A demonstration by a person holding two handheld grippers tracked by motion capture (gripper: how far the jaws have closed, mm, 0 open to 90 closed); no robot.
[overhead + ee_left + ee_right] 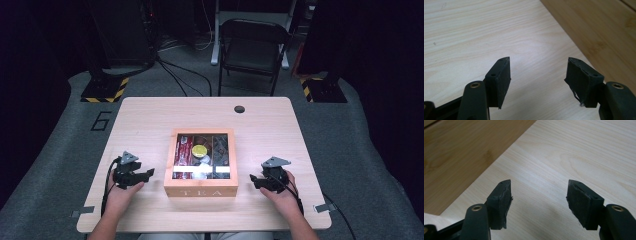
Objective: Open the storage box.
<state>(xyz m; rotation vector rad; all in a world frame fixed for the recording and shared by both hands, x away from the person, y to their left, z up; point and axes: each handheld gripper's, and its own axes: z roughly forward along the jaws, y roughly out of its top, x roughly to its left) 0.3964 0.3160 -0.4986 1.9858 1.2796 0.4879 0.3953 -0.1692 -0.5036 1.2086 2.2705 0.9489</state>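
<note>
A wooden tea box (pixel 201 162) with a glass lid and "TEA" on its front wall stands in the middle of the table; packets and a yellow round item show through the lid. My left gripper (pixel 148 174) rests on the table to the box's left, pointing at it, jaws apart with nothing between them. My right gripper (pixel 253 180) rests to the box's right, pointing at it, also open and empty. In the left gripper view the left gripper (pixel 537 75) hangs over bare tabletop with the box's wall (pixel 604 30) ahead. The right gripper (pixel 539 195) likewise faces the box's wall (pixel 456 152).
The light wooden table (pixel 150 115) has a round cable hole (pixel 239 109) near its far edge. A dark folding chair (pixel 252 47) stands beyond the table. Cables trail from both grippers toward the near edge.
</note>
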